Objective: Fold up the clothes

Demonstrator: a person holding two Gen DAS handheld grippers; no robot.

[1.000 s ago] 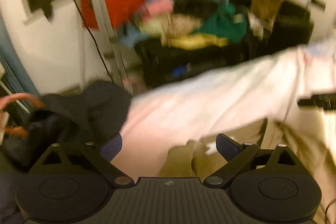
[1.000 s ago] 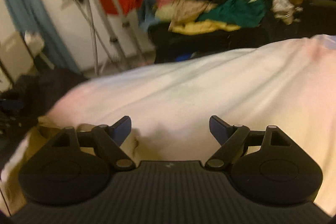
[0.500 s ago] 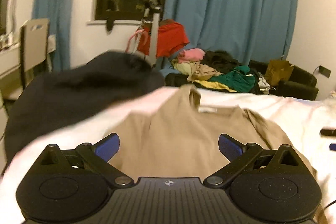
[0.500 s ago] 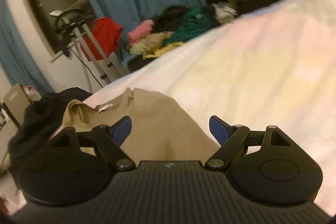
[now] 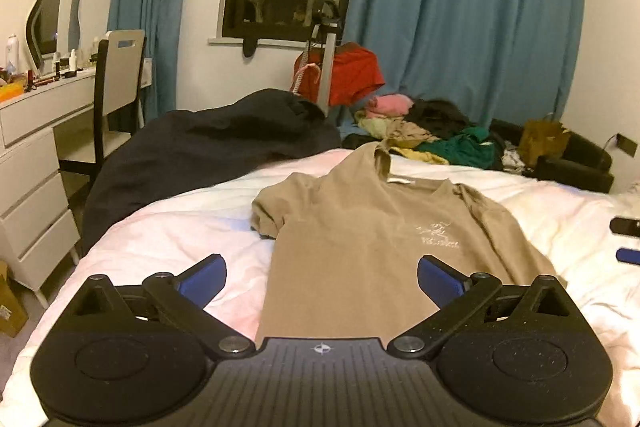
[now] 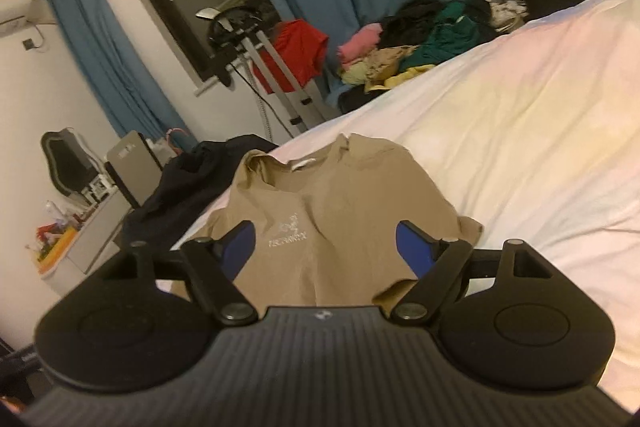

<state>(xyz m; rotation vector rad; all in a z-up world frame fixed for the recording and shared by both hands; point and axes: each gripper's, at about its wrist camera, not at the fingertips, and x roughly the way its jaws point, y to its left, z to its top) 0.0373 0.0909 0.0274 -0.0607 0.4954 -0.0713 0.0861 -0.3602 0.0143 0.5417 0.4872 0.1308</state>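
A tan T-shirt (image 5: 360, 239) with a white chest logo lies spread face up on the white bed (image 5: 168, 231), collar toward the far edge. It also shows in the right wrist view (image 6: 336, 211). My left gripper (image 5: 320, 277) is open and empty, above the shirt's near hem. My right gripper (image 6: 326, 247) is open and empty, above the shirt's lower part. The right gripper's tips show at the right edge of the left wrist view (image 5: 626, 239).
A dark garment (image 5: 208, 143) lies heaped on the bed's far left corner. A pile of coloured clothes (image 5: 432, 135) sits beyond the bed. A stand with a red cloth (image 5: 344, 75), a chair (image 5: 116, 83) and a white dresser (image 5: 32, 163) stand at left.
Both views have swung up and back from close over the bed sheet. The tan shirt now lies spread out in front of both open grippers.
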